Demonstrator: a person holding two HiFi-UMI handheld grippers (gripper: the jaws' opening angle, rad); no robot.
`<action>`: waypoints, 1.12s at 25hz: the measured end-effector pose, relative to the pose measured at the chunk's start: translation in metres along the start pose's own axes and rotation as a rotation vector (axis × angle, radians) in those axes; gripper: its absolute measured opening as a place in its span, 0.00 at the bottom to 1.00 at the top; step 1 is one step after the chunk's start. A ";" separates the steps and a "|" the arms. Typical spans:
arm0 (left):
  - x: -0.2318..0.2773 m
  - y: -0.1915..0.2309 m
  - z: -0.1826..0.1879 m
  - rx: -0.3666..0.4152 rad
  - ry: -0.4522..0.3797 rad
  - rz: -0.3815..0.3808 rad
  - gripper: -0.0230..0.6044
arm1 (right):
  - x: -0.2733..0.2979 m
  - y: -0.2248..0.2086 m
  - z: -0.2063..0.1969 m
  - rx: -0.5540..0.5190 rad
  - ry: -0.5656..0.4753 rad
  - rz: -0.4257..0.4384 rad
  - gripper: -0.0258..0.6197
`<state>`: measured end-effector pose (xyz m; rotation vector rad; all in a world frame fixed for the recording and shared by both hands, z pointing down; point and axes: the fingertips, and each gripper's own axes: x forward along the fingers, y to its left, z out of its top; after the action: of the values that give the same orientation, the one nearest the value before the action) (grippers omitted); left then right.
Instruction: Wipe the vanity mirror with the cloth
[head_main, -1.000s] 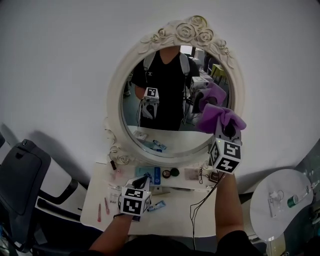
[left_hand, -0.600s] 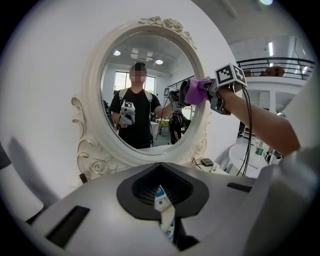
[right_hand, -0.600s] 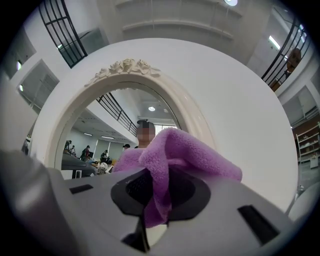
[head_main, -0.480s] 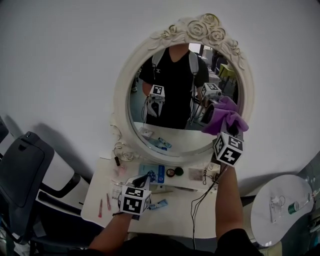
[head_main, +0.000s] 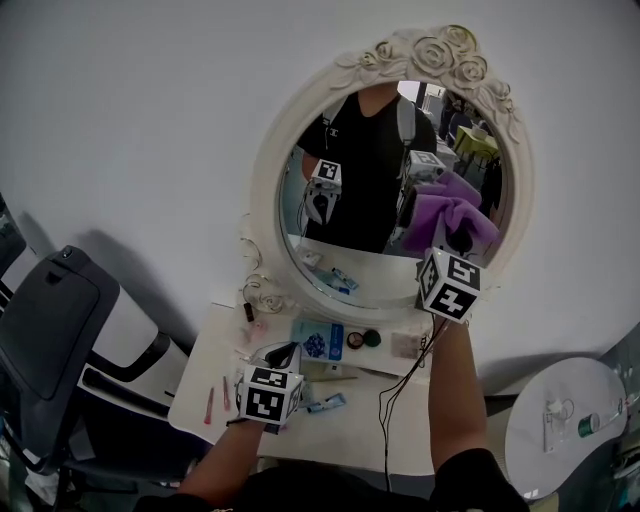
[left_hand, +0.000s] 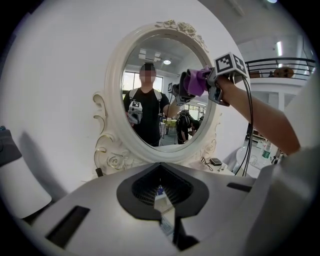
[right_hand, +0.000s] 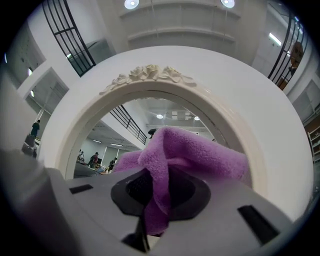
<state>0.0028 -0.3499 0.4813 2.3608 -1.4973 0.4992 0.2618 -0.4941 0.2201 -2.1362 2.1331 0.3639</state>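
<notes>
Right gripper (head_main: 457, 243) clamps a purple cloth (head_main: 447, 213) against the rose-framed vanity mirror (head_main: 372, 262); left gripper (head_main: 281, 356) hangs closed, empty, over the dressing table (head_main: 345, 440).

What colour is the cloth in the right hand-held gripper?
Purple. The cloth shows best in the right gripper view.

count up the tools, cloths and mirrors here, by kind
tools: 2, left tool and right tool
purple cloth: 1
vanity mirror: 1
total: 4
</notes>
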 end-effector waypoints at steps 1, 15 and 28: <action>-0.002 0.003 -0.001 -0.003 -0.001 0.005 0.05 | 0.003 0.012 0.003 -0.007 -0.007 0.014 0.12; -0.051 0.076 -0.027 -0.104 -0.020 0.160 0.05 | 0.023 0.188 0.012 0.001 -0.038 0.265 0.12; -0.060 0.086 -0.018 -0.099 -0.046 0.181 0.05 | 0.010 0.283 0.021 -0.210 -0.025 0.475 0.12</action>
<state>-0.1014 -0.3288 0.4765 2.1879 -1.7247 0.4040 -0.0218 -0.5030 0.2247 -1.6713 2.6789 0.6749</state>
